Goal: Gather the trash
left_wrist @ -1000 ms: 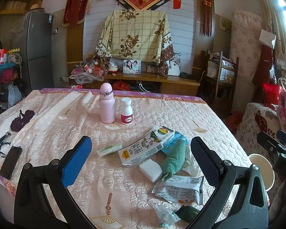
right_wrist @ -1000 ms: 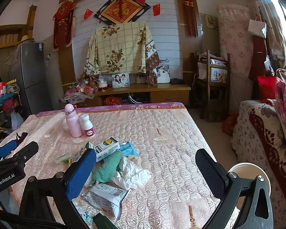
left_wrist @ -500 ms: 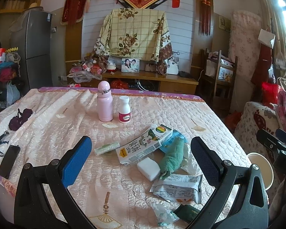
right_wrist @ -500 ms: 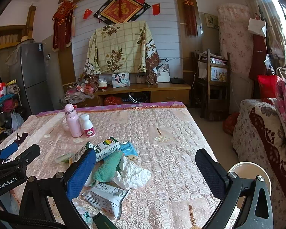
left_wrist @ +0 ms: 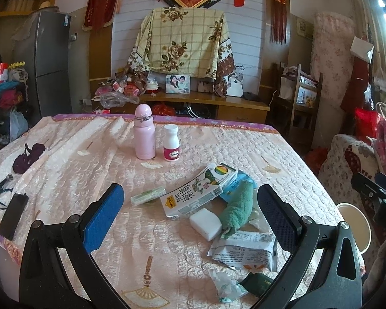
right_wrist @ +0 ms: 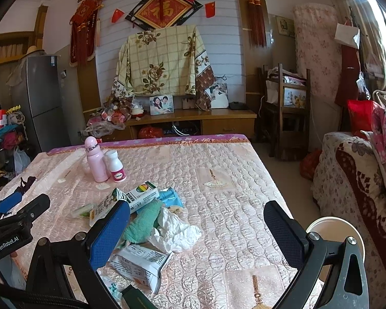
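Trash lies in a heap on the pink quilted table (left_wrist: 77, 170): a flattened milk carton (left_wrist: 200, 193), a green cloth (left_wrist: 238, 211), a white block (left_wrist: 205, 223), a printed white wrapper (left_wrist: 244, 252), a blue packet (right_wrist: 171, 198), crumpled tissue (right_wrist: 176, 229), a thin green wrapper (left_wrist: 148, 195) and a dark green packet (left_wrist: 257, 282). My left gripper (left_wrist: 190, 189) hovers open above the near side of the heap, holding nothing. My right gripper (right_wrist: 196, 207) is open and empty too, to the right of the heap. A white bin (right_wrist: 332, 231) stands off the table's right edge.
A pink bottle (left_wrist: 144, 134) and a white pill bottle (left_wrist: 171, 143) stand upright behind the heap. A black phone (left_wrist: 12, 216) and a dark purple bundle (left_wrist: 28, 157) lie at the left. A patterned sofa (right_wrist: 355, 180) is on the right.
The table scene sits slightly higher in the left wrist view, so the left gripper has shifted a little. The right wrist view is almost unchanged. Both grippers stay open.
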Demonstrator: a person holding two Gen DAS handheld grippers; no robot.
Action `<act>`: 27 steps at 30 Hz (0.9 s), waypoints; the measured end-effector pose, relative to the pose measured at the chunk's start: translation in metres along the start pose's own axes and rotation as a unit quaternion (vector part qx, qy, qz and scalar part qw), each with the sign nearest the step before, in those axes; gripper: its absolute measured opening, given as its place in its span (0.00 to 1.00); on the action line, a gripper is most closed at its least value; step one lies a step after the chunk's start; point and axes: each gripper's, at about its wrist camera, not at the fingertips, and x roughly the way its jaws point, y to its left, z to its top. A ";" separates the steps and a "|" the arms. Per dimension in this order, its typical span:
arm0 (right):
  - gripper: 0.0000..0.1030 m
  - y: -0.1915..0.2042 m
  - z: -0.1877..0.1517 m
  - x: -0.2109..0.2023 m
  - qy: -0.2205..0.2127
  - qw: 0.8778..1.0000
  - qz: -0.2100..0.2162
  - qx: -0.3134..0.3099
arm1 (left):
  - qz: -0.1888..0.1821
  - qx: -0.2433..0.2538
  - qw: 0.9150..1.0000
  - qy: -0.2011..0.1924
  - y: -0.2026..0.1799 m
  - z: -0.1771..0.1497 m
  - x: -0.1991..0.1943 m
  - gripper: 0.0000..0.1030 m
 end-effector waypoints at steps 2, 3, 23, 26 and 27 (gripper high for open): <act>1.00 -0.002 0.000 0.001 0.003 1.000 0.002 0.003 | -0.002 -0.001 1.000 0.007 0.003 -0.002 0.003 1.00; 1.00 -0.002 -0.001 0.001 0.004 1.000 0.002 0.003 | -0.002 -0.001 1.000 0.009 0.004 -0.002 0.004 1.00; 1.00 -0.007 -0.012 0.026 0.040 0.999 -0.004 0.000 | -0.027 0.020 0.998 0.054 0.018 -0.011 0.038 1.00; 1.00 -0.007 -0.015 0.036 0.055 0.998 -0.001 0.001 | -0.031 0.025 0.997 0.062 0.022 -0.012 0.047 1.00; 1.00 -0.007 -0.016 0.038 0.059 0.998 -0.002 0.001 | -0.031 0.028 0.997 0.067 0.025 -0.013 0.052 1.00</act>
